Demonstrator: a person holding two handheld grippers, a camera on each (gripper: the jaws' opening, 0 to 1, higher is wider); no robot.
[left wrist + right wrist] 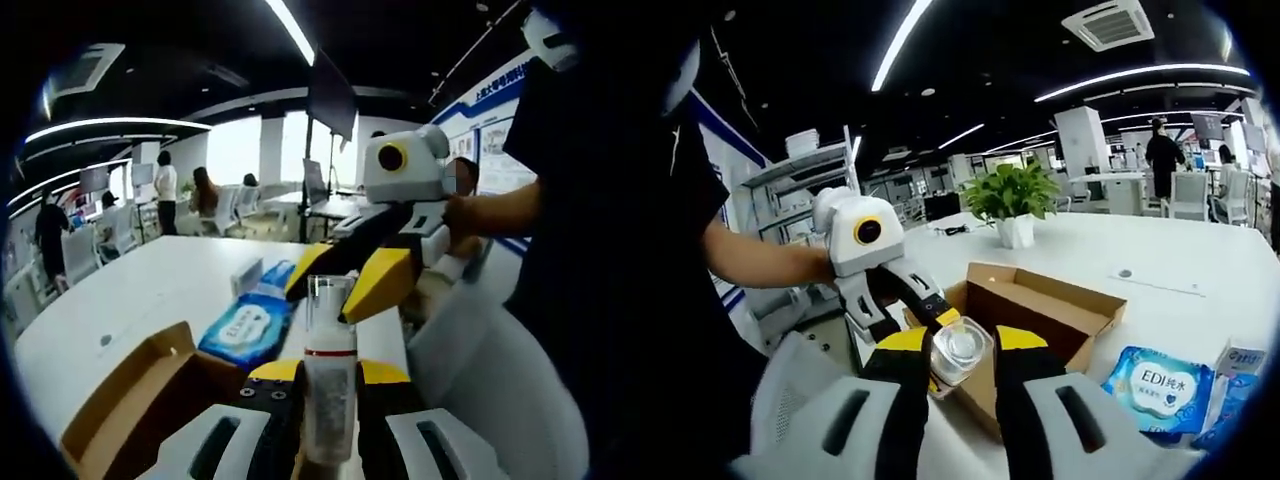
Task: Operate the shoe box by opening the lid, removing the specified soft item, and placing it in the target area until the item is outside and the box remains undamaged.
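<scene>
A clear bottle with a white cap and a red band stands upright between my left gripper's yellow-tipped jaws, which are shut on its body. My right gripper comes in from the right, its jaws closed around the bottle's cap. In the right gripper view the bottle's top sits pinched in my right gripper, with the left gripper holding it from below left. The brown cardboard shoe box lies open on the white table; its inside looks bare from here.
A blue wet-wipes pack and a small white carton lie beside the box. A potted plant stands further back. A white chair is near the table's edge. A person's arm holds the left gripper.
</scene>
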